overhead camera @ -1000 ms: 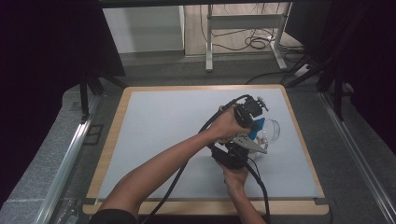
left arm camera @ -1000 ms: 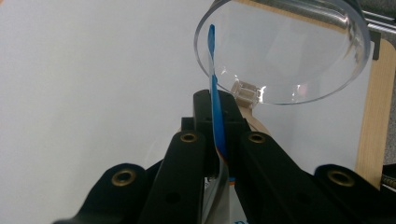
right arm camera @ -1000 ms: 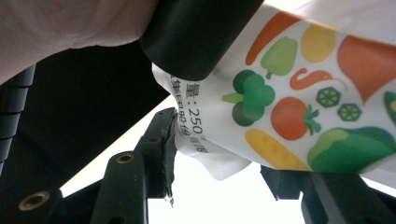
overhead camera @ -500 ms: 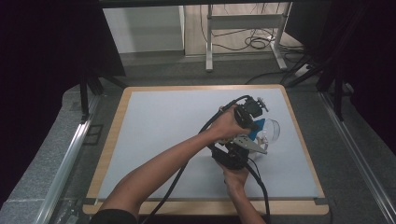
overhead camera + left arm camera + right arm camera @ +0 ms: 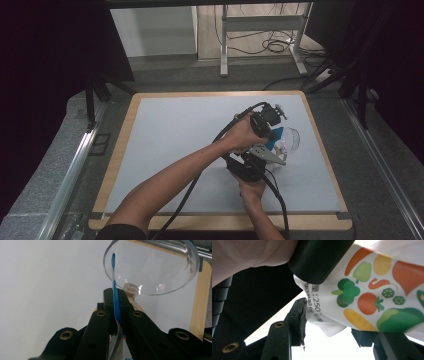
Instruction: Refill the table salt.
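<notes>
A pouch (image 5: 372,290) printed with vegetables, its top edge blue (image 5: 114,290), hangs tilted over a clear glass bowl (image 5: 152,267) at the right of the white mat. My left gripper (image 5: 116,293) is shut on the pouch's thin blue edge, just short of the bowl's rim. From below, my right gripper (image 5: 332,322) has its jaws on either side of the pouch's crumpled lower end and appears shut on it. In the high view the left gripper (image 5: 267,125) is above the right gripper (image 5: 250,167), with the pouch (image 5: 275,137) between them beside the bowl (image 5: 292,137).
The white mat (image 5: 170,140) lies on a wooden-edged table (image 5: 120,150). Both cables (image 5: 200,170) trail toward the table's near edge. A metal stand (image 5: 260,30) and floor cables are beyond the far edge, and rails (image 5: 75,165) run along both sides.
</notes>
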`<state>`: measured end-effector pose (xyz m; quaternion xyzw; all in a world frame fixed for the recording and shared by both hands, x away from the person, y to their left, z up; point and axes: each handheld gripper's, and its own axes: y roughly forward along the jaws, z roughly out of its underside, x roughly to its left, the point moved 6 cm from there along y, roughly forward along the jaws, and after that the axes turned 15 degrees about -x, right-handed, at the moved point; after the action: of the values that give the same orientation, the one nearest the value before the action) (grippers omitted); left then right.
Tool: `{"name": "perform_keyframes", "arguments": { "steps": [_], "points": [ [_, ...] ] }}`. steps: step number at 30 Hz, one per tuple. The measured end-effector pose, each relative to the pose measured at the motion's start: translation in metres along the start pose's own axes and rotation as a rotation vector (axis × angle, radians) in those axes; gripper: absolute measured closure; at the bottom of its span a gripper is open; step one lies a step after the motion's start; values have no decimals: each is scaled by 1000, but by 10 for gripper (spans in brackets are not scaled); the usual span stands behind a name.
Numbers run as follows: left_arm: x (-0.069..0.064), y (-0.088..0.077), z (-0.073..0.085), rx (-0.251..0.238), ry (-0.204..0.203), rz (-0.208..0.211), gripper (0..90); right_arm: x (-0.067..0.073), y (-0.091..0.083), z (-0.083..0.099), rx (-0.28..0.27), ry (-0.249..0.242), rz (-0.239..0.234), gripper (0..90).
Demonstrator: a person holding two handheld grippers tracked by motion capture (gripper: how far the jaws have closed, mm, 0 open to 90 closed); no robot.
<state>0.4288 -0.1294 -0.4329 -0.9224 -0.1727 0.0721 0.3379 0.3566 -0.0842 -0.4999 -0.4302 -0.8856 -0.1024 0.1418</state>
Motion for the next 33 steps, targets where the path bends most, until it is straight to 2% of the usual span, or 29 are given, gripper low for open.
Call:
{"name": "perform_keyframes", "arguments": {
  "steps": [33],
  "points": [
    [0,-1,-4,-4,-2,2,900,0,1,-5,-20,-12,5,516]
  ]
}}
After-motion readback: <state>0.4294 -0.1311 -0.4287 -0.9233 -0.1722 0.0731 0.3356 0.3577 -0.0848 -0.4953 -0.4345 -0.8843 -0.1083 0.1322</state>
